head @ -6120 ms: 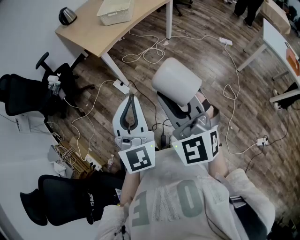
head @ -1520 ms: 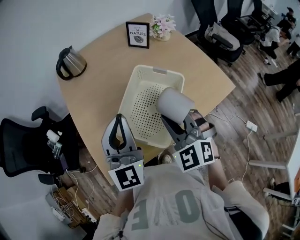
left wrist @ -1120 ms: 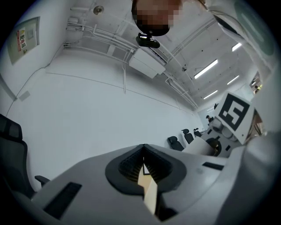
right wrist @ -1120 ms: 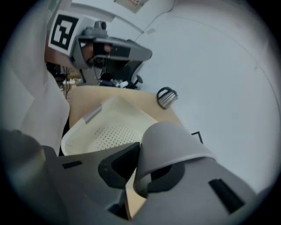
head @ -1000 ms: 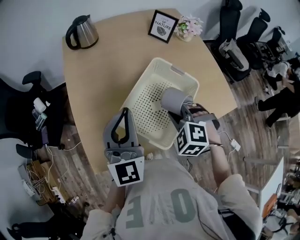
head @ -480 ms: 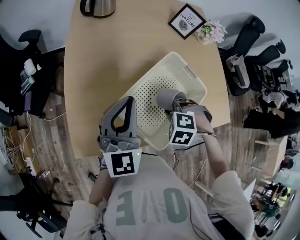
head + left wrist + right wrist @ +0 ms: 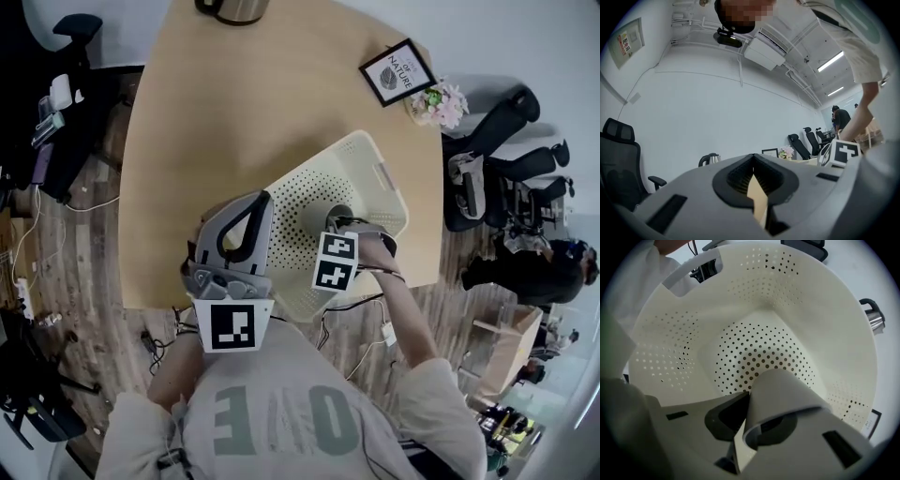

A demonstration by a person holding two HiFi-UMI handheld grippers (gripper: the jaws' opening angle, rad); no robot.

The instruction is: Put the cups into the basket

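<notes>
As seen from the head view: cup (image 7: 312, 219) inside basket (image 7: 380, 169) on table (image 7: 234, 103), gripped by right gripper (image 7: 336, 228); left gripper (image 7: 262, 199) at the basket's near-left rim.
Left gripper view: jaws pressed together, nothing between.
Right gripper view: jaws pinch the cup wall above the perforated basket floor.

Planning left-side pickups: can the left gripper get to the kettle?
Probably yes. The left gripper is shut and empty, and only bare table lies between it and the kettle at the far edge; the basket sits off to its right.
</notes>
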